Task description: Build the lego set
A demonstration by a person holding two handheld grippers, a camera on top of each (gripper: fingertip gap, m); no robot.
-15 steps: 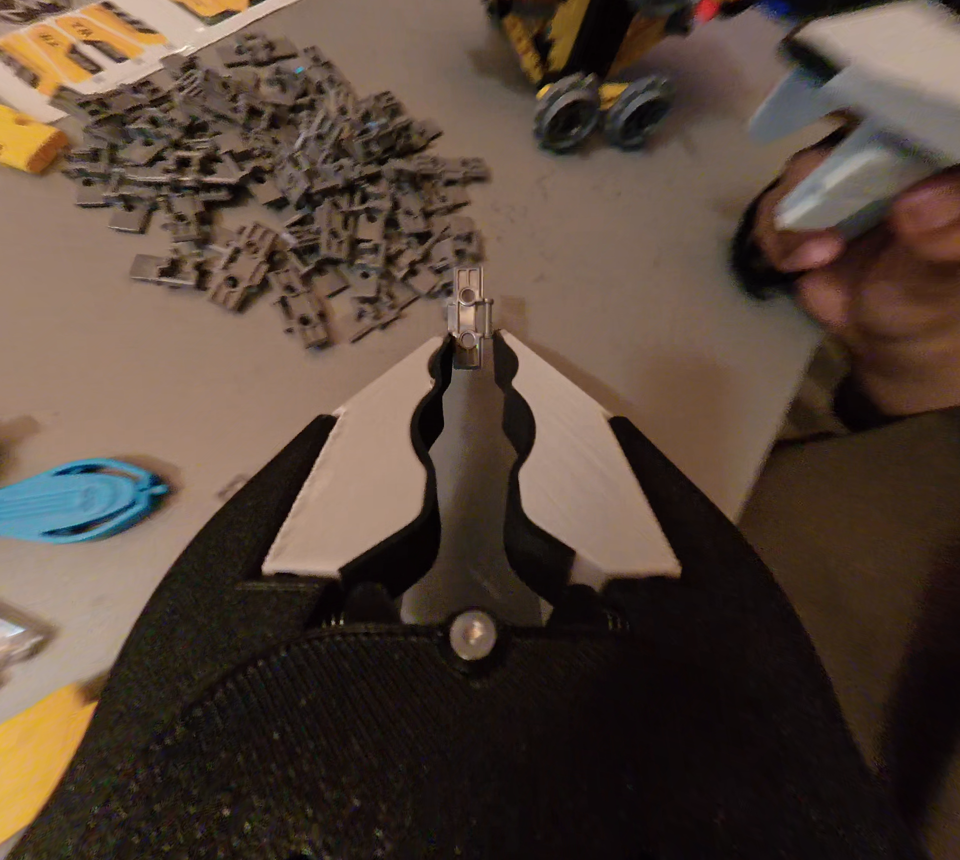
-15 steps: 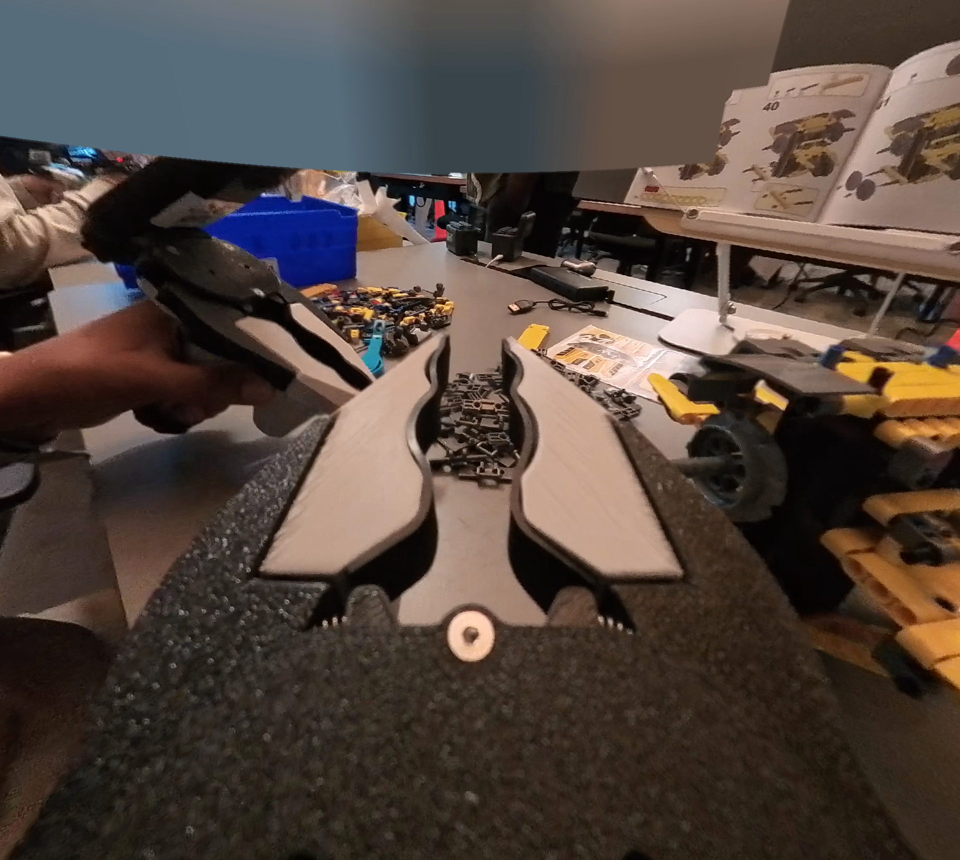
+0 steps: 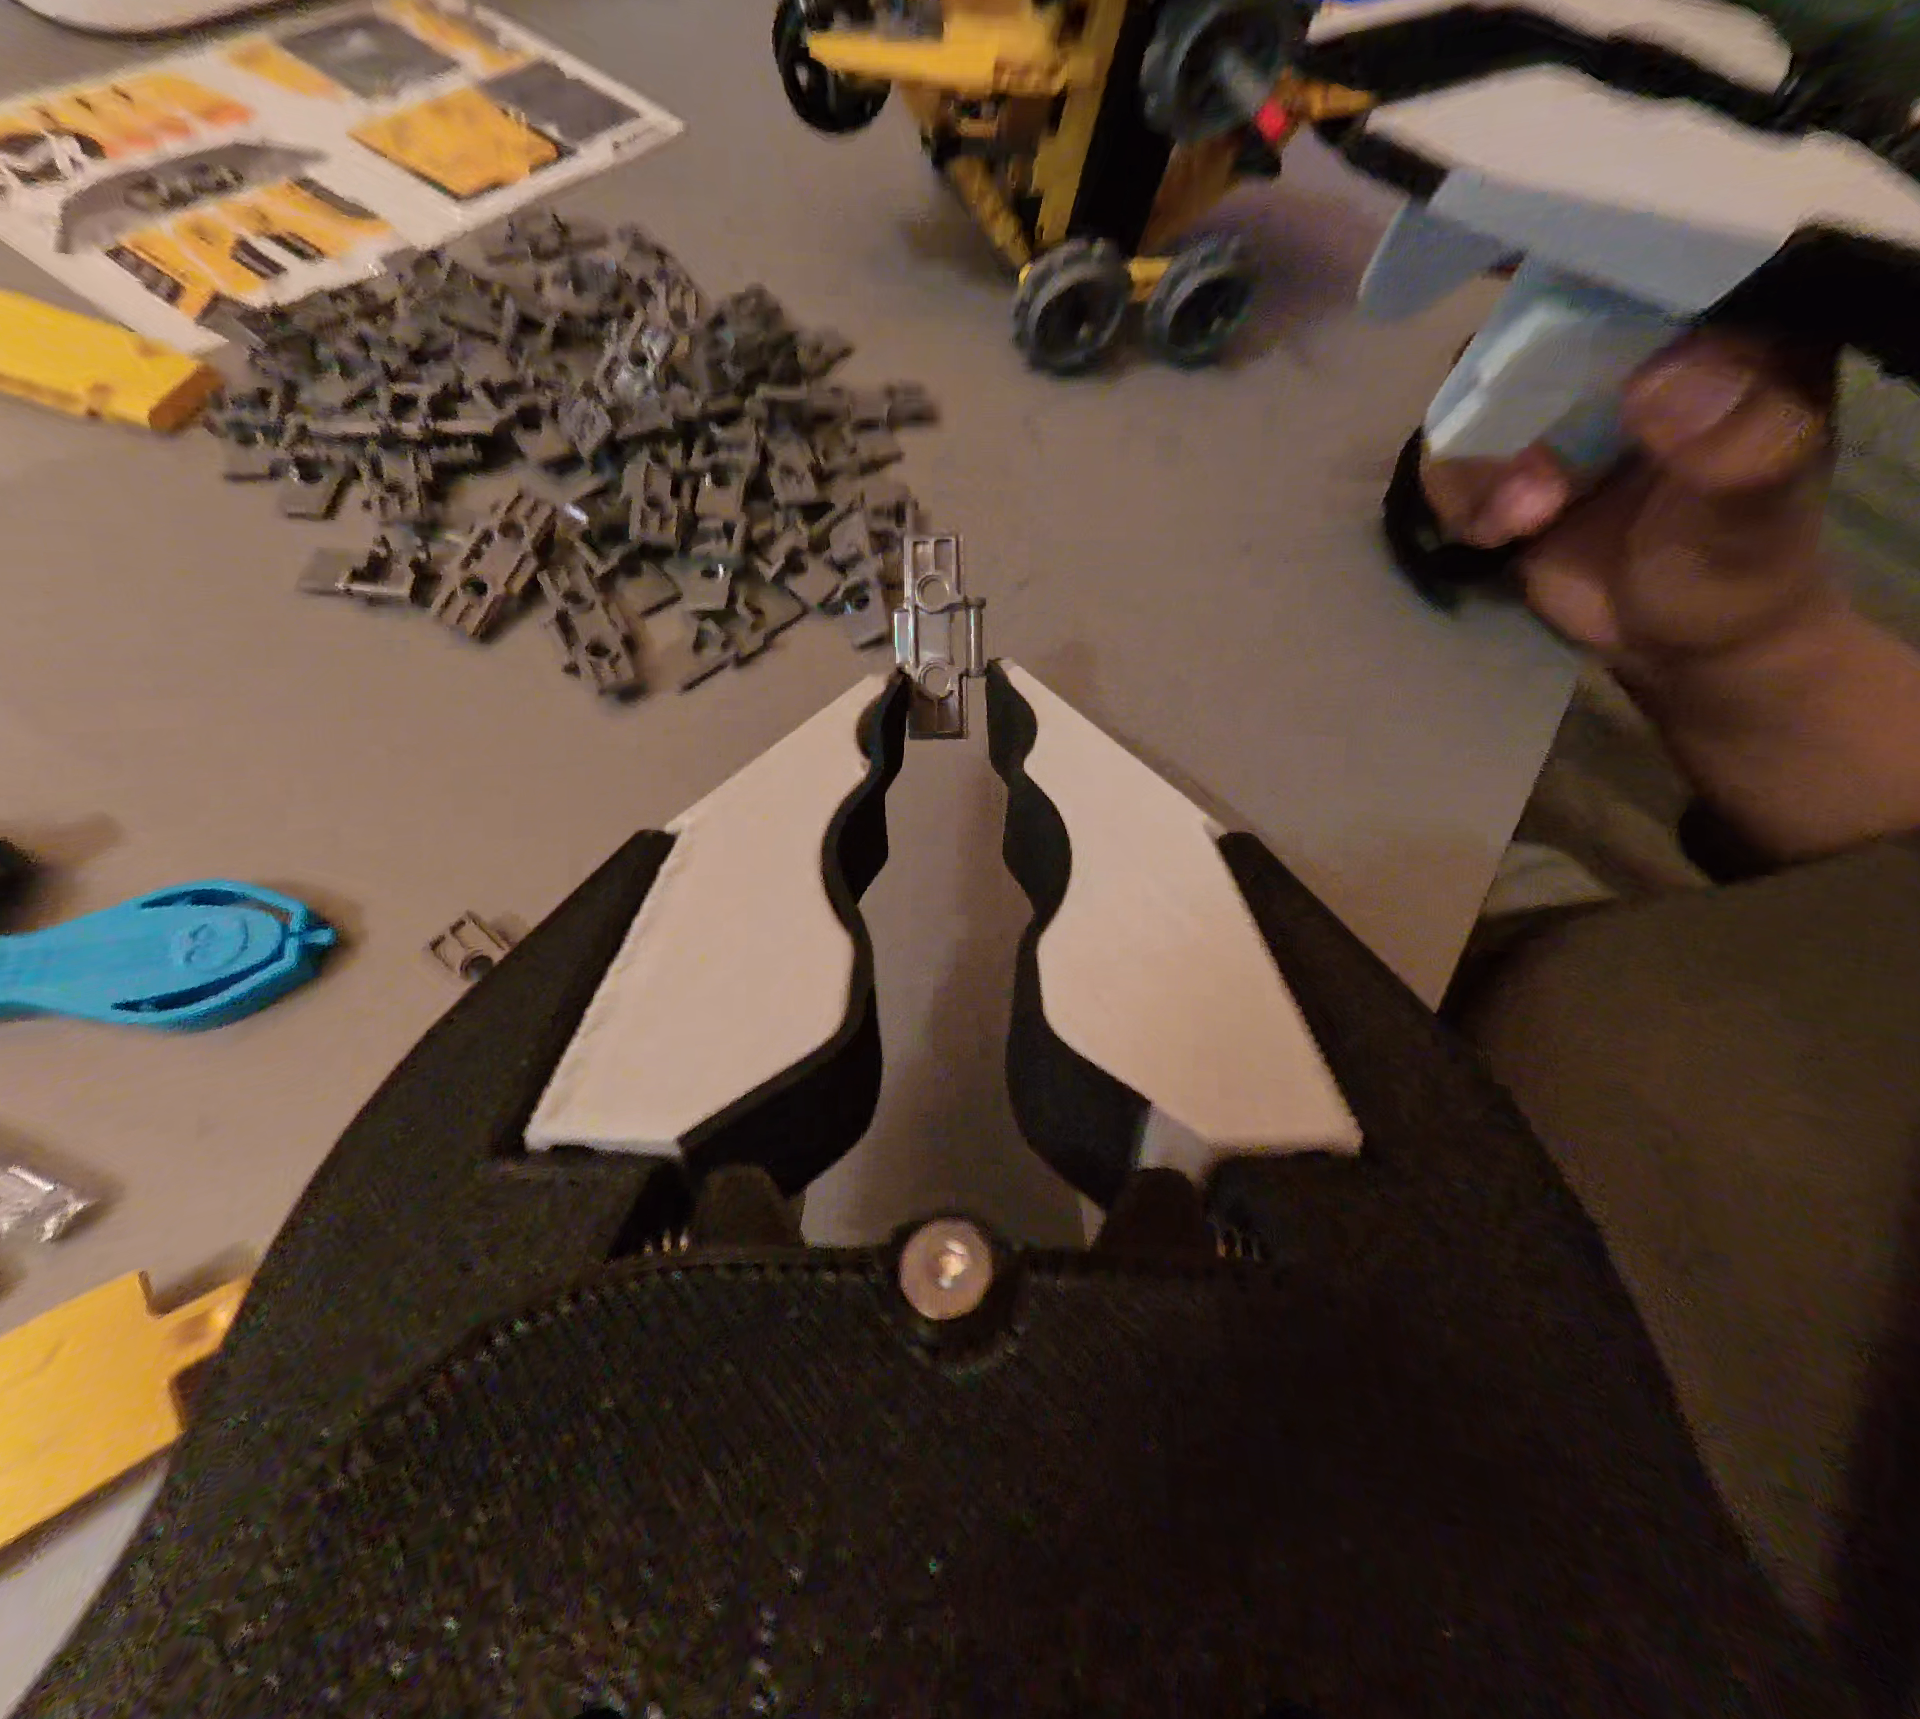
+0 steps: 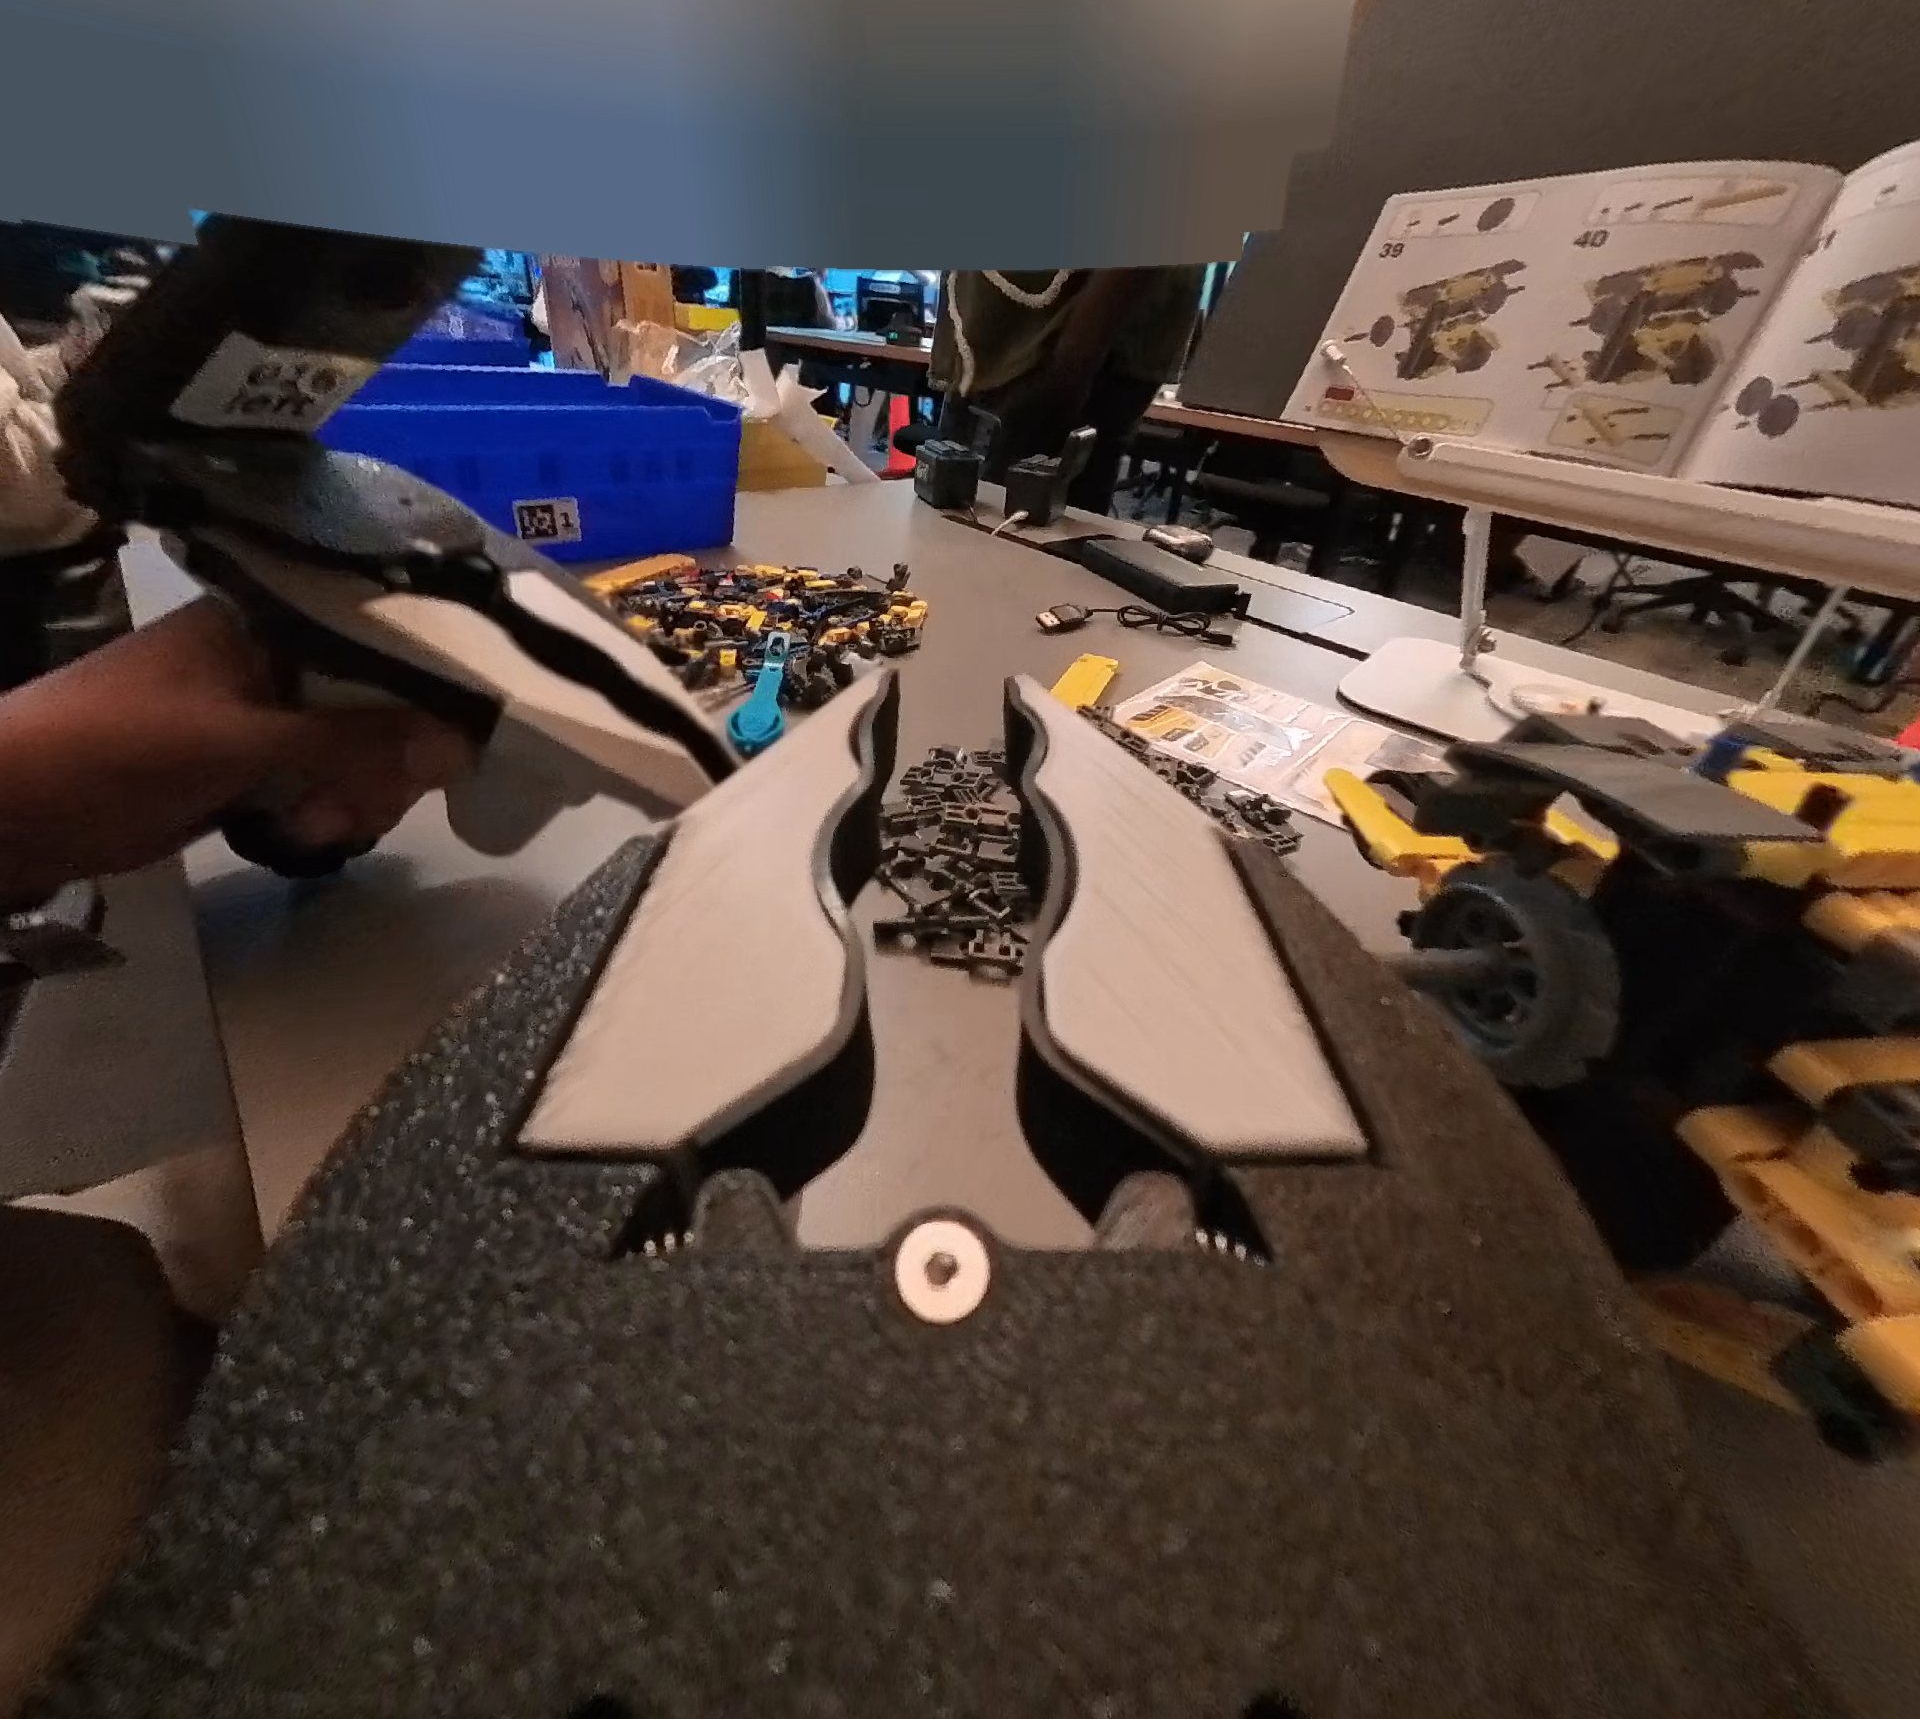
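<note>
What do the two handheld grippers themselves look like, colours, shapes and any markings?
Both look alike. The left gripper and right gripper each have a black, grainy textured body, two pale grey tapering fingers with wavy black inner edges, and a silver screw at the base. Seen from the right wrist view, the left one carries a grey label on top. No cables or sleeves are visible.

The table [image 3: 1195, 526] is seen steeply from above in the left wrist view, close over the grey pile [image 3: 582, 464]. In the right wrist view it is seen low and nearly level, across towards the booklet [image 4: 1621, 319]. The pile [image 4: 956, 848], the yellow model [image 3: 1049, 69] and the sheet [image 3: 312, 121] are shared by both.
</note>
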